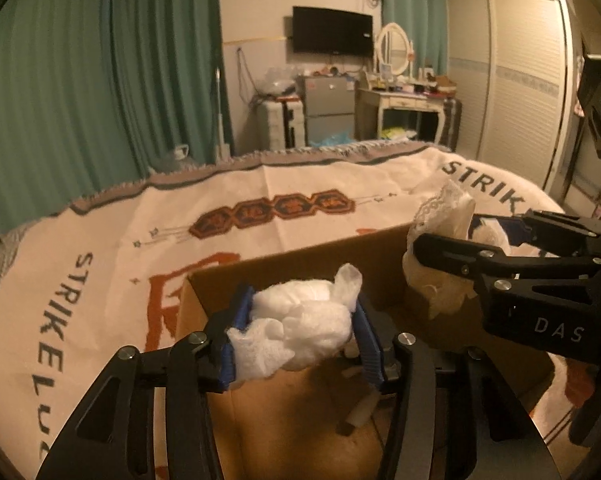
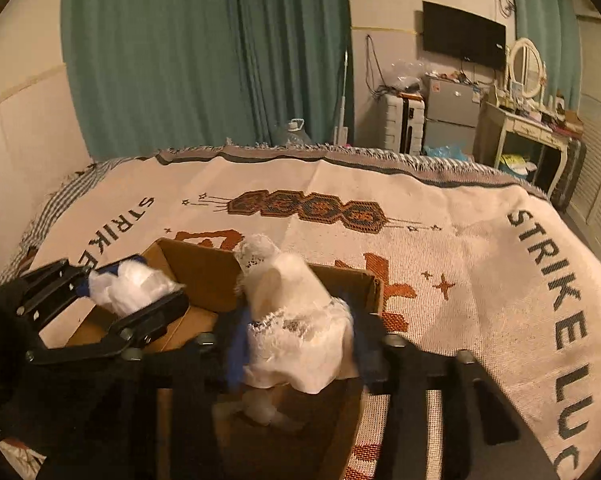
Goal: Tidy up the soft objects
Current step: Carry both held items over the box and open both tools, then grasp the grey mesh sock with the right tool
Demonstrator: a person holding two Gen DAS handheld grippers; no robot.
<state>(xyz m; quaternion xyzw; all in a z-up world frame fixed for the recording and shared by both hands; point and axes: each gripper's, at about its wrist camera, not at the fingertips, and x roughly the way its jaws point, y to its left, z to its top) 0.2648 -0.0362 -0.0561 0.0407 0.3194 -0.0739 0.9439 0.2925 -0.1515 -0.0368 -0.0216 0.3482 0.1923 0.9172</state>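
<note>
An open cardboard box (image 1: 300, 268) (image 2: 204, 264) stands on the patterned blanket on the bed. My left gripper (image 1: 300, 320) is shut on a white fluffy cloth bundle (image 1: 300, 328) and holds it over the box; it also shows in the right wrist view (image 2: 132, 292), with the bundle (image 2: 128, 284) between its fingers. My right gripper (image 2: 300, 328) is shut on a cream lace-trimmed cloth (image 2: 296, 308) above the box's right part; in the left wrist view the right gripper (image 1: 472, 236) holds that cloth (image 1: 440, 216) at the right. Small white items (image 2: 260, 404) lie inside the box.
The blanket (image 2: 460, 260) with "STRIKE LUCK" lettering covers the bed around the box. Beyond the bed are green curtains (image 1: 100, 80), a wall TV (image 1: 332, 36), a small fridge (image 1: 328, 108), a dressing table with mirror (image 1: 400, 96) and a wardrobe (image 1: 512, 80).
</note>
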